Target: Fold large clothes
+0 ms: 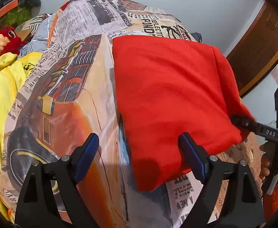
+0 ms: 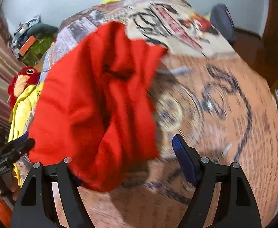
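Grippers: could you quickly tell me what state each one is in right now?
Left gripper: open, holding nothing; red garment lies between its fingers.
Right gripper: open, garment's edge drapes over one finger.

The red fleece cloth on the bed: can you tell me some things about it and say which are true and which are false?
1. The red fleece cloth lies on a bedspread printed with newspaper and cars. True.
2. The left gripper is clamped shut. False: its jaws stand open.
3. A yellow garment lies left of the cloth. True.
4. The fluffy toy is blue. False: it is red.
5. The right gripper has open jaws. True.
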The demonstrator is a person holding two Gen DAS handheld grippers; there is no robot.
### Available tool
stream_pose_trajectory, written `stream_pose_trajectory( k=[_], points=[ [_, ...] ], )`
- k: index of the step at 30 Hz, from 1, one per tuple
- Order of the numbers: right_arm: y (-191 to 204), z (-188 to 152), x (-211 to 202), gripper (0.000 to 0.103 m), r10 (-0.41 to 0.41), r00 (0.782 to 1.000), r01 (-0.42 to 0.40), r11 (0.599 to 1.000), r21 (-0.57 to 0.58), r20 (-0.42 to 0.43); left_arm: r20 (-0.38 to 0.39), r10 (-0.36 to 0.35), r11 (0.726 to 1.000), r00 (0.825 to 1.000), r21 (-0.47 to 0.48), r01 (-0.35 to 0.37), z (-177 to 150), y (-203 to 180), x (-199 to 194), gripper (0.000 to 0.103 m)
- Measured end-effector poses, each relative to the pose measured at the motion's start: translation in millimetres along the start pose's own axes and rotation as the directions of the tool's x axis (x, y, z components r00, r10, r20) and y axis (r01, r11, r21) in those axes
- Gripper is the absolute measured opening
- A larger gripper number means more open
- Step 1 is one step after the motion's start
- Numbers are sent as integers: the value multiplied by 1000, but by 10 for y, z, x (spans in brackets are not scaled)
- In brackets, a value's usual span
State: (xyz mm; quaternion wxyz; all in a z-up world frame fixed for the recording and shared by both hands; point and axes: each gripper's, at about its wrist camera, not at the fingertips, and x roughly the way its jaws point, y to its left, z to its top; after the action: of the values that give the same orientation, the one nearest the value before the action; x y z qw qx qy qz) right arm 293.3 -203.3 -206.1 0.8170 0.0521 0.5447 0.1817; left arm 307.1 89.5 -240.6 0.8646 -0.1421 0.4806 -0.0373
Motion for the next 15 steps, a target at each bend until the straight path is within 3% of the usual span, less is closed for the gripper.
stream_pose_trajectory(
  k=[6, 15],
  points=[
    [-125, -158, -117, 80, 6, 1000, -6, 1000, 27, -6, 3, 24, 1000, 1000, 11, -24, -71, -18, -65, 88],
    [132, 36, -345, 82, -33, 997, 39, 996, -84, 69, 65, 118, 988, 991, 90, -123, 87, -81, -275, 88]
  ],
)
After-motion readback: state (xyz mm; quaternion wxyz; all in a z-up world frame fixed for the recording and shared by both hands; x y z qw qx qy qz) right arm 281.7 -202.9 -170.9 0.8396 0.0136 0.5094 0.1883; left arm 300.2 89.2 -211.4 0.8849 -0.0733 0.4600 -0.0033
